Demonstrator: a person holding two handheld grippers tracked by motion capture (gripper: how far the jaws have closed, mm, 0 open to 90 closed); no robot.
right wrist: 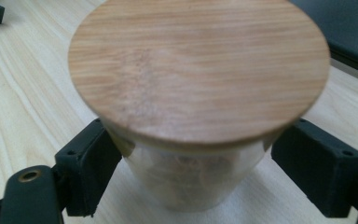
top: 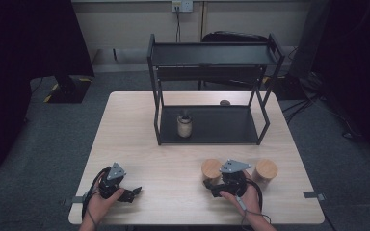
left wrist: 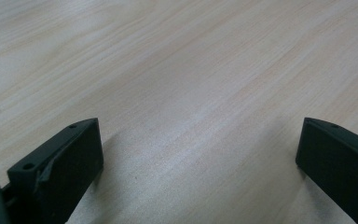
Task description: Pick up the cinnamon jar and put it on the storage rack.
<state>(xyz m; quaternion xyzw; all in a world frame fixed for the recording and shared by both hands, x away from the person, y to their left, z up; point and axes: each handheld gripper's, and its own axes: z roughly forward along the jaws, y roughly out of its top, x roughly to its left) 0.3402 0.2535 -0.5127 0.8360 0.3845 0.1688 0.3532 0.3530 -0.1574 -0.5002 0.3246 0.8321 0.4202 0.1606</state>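
A glass jar with a round wooden lid point(right wrist: 198, 70) stands on the light wood table between the two black jaws of my right gripper point(right wrist: 196, 140). The jaws sit just under the lid's rim and press against the glass on both sides. In the high view this jar point(top: 211, 168) is at the front right of the table, with my right gripper point(top: 213, 182) behind it. A second wooden-lidded jar point(top: 265, 171) stands just to its right. My left gripper point(top: 134, 192) rests at the front left, and its jaws point(left wrist: 198, 140) stand wide apart over bare table.
A black two-level metal rack point(top: 221, 126) stands at the back middle of the table, with a small lidless jar point(top: 184, 126) on its lower shelf. A small dark round thing point(top: 225, 102) lies behind the rack. Dark floor surrounds the table.
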